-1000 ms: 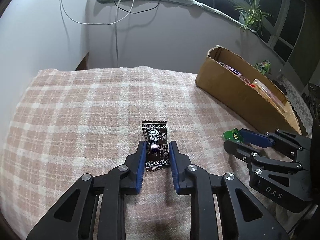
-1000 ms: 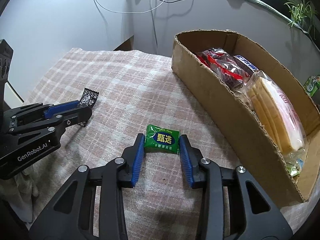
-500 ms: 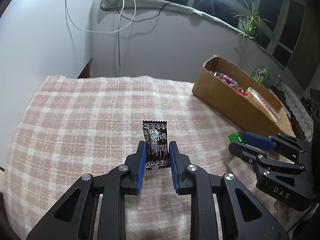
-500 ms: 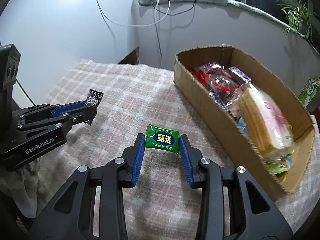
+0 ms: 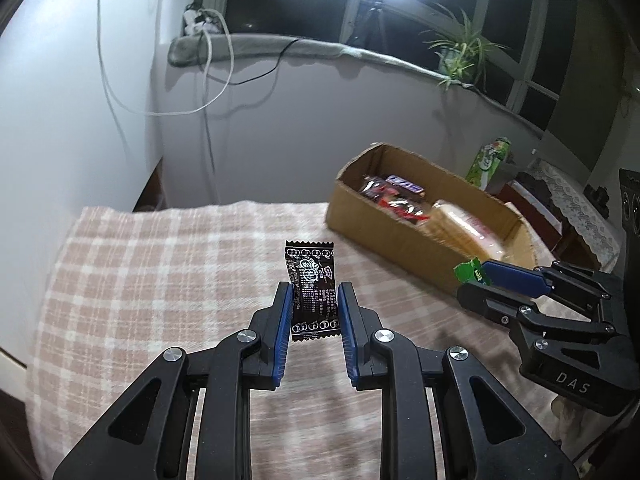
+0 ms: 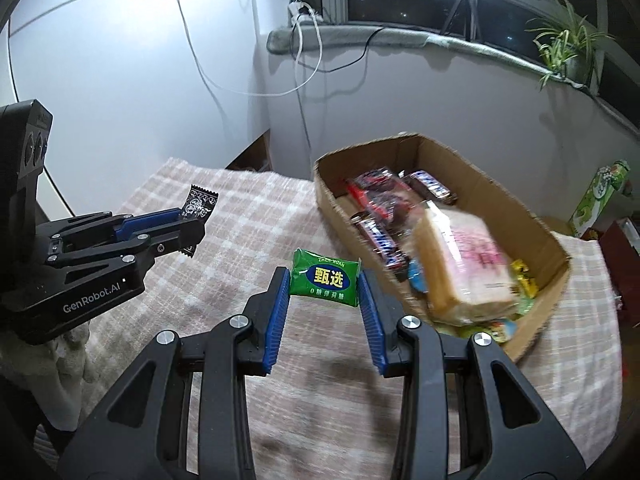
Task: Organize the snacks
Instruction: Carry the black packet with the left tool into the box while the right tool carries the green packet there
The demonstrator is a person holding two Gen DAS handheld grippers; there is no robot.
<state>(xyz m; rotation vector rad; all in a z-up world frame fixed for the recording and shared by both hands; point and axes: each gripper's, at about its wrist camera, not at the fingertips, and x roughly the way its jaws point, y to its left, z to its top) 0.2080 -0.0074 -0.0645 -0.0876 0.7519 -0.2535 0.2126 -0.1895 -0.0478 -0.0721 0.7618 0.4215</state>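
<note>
Left gripper (image 5: 311, 294) clamps a black candy packet (image 5: 311, 288), right gripper (image 6: 322, 286) pinches a green mint packet (image 6: 325, 282) — both above the plaid-covered counter (image 5: 160, 264), cardboard snack box (image 6: 472, 184) nearby.

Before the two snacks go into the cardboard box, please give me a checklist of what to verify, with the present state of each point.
1. Left claw shut on the black snack packet: ok, held between both pads.
2. Right claw shut on the green candy packet: ok, held at both side edges.
3. Both packets lifted off the plaid cloth: ok, judged from both views.
4. Cardboard box open on top: ok.
5. Free room in the box: ok, probably; bare floor shows at the far end, beyond the bread bag.
6. Firmness of each grip for the move: cannot tell.
</note>
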